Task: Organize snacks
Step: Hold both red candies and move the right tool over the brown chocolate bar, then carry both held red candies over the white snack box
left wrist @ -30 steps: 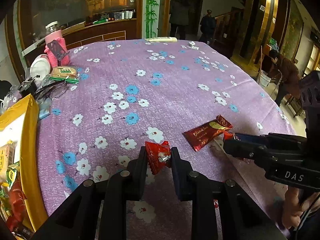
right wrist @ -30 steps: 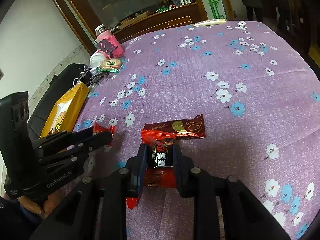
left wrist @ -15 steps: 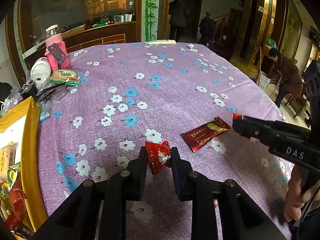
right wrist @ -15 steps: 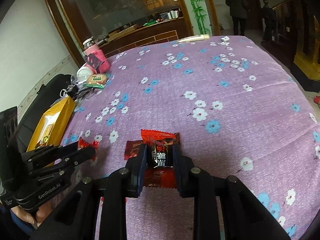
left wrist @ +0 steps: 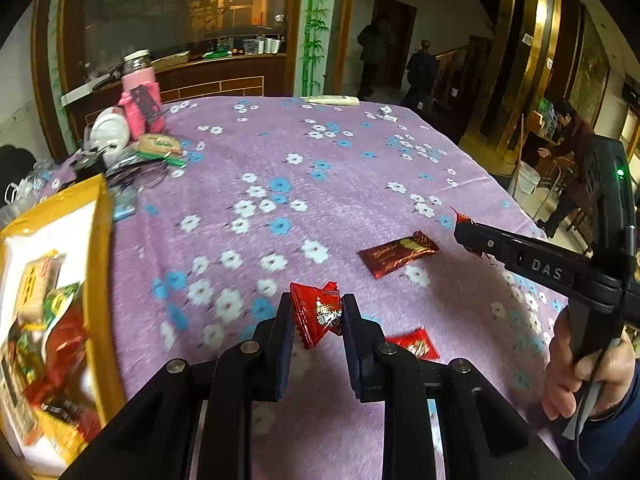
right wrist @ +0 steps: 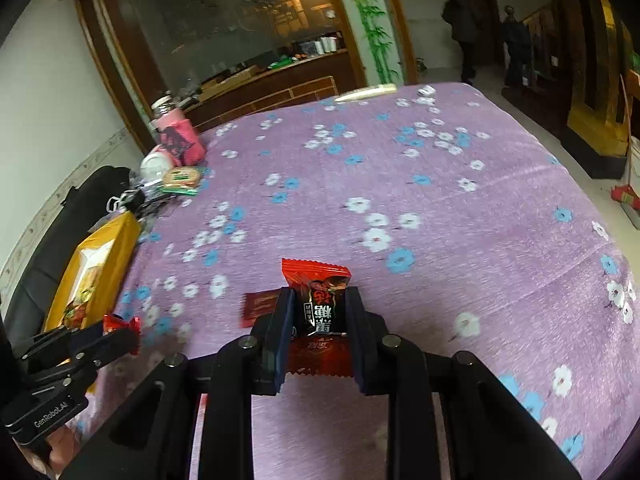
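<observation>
My left gripper (left wrist: 314,312) is shut on a small red candy (left wrist: 316,314) and holds it above the purple flowered tablecloth (left wrist: 280,184). My right gripper (right wrist: 320,312) is shut on a red and black snack packet (right wrist: 320,308), also held above the cloth. A dark red wafer bar (left wrist: 398,252) lies on the cloth ahead of the left gripper; part of it shows behind the right gripper's fingers (right wrist: 260,306). Another red packet (left wrist: 414,344) lies beside the left gripper's right finger. A yellow box (left wrist: 52,300) holding several snacks stands at the left.
A pink bottle (left wrist: 140,92), a white lid (left wrist: 108,132), a cracker pack (left wrist: 158,144) and cluttered small items sit at the far left of the table. A white tube (left wrist: 330,100) lies at the far edge. People stand beyond the table.
Both grippers have lifted with their snacks and drawn back. The right gripper rose away from the wafer bar. The yellow box has come closer in the left wrist view.
</observation>
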`<state>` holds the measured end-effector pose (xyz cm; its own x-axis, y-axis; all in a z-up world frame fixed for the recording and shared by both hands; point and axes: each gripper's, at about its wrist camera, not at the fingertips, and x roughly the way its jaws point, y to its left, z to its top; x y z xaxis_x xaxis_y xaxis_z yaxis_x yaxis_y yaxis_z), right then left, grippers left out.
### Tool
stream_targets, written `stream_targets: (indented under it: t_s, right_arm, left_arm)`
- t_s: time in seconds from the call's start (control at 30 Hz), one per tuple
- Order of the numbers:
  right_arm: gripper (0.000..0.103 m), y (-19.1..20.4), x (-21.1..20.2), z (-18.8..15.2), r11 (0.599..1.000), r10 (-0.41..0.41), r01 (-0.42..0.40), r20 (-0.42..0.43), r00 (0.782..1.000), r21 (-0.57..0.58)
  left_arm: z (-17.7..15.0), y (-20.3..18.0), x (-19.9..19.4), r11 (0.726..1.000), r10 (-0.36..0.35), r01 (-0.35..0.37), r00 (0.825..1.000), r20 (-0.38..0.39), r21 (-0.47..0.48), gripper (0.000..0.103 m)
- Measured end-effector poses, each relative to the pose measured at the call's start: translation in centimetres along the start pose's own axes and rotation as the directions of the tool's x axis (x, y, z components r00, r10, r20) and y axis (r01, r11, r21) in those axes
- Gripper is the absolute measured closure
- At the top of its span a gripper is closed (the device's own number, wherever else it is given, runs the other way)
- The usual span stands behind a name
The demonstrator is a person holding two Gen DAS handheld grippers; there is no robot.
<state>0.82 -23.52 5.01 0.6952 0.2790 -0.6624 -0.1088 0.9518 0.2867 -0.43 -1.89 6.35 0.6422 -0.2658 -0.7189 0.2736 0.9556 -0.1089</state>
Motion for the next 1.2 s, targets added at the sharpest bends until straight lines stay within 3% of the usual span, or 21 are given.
stream_targets:
  t_s: [0.27,0.7,0.93,1.2]
  right_arm:
    - [0.079,5.1,-0.6,-1.9,0.994,0.106,-0.106,-0.026,0.994,-0.029]
    - [0.079,10.3,-0.4,-2.4,0.982,0.152,-0.157,-0.061,0.987,-0.104]
    - [0.079,13.7,0.2,-2.6,0.967,0.186,-0.198,-0.088,0.979,-0.159]
    - [0.079,18.3,0.8,-3.5,0.936,0.237,-0.264,-0.137,0.962,-0.234]
  left_arm:
    - [-0.5,3.4,-2.6,0.998,0.022,-0.019,0.999,0.039,-0.065,0.08]
    - [-1.0,9.1,-5.5,0.982,0.073,-0.056,0.993,0.088,-0.179,0.08]
    - [-1.5,13.1,-7.0,0.961,0.137,-0.105,0.985,0.107,-0.257,0.08]
    - [-2.6,18.8,-8.6,0.915,0.232,-0.18,0.967,0.105,-0.362,0.08]
